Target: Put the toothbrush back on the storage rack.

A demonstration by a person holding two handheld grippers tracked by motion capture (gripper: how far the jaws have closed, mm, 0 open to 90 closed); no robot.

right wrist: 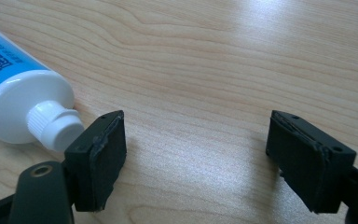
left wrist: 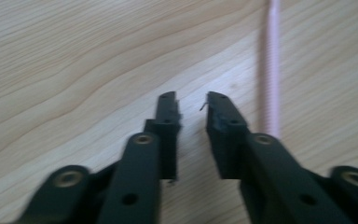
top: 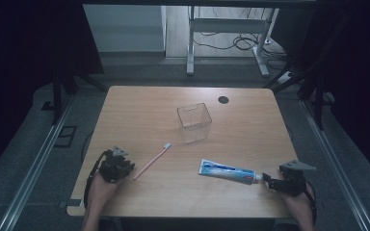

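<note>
While my left gripper [left wrist: 191, 105] has its fingers nearly clenched on nothing, the pink plastic toothbrush [left wrist: 272, 70] lies just beside. My right gripper [right wrist: 196, 154] stands released beside the blue-and-white toothpaste tube [right wrist: 14, 88].

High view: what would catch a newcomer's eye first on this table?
The blue-and-white toothpaste tube lies near the front right, its white cap pointing at the right gripper, whose jaws stand wide open just beside the cap. Left of it a pink toothbrush lies slanted, its handle end next to the left gripper, whose jaws are nearly together with nothing between them. An empty clear plastic container stands upright mid-table.
</note>
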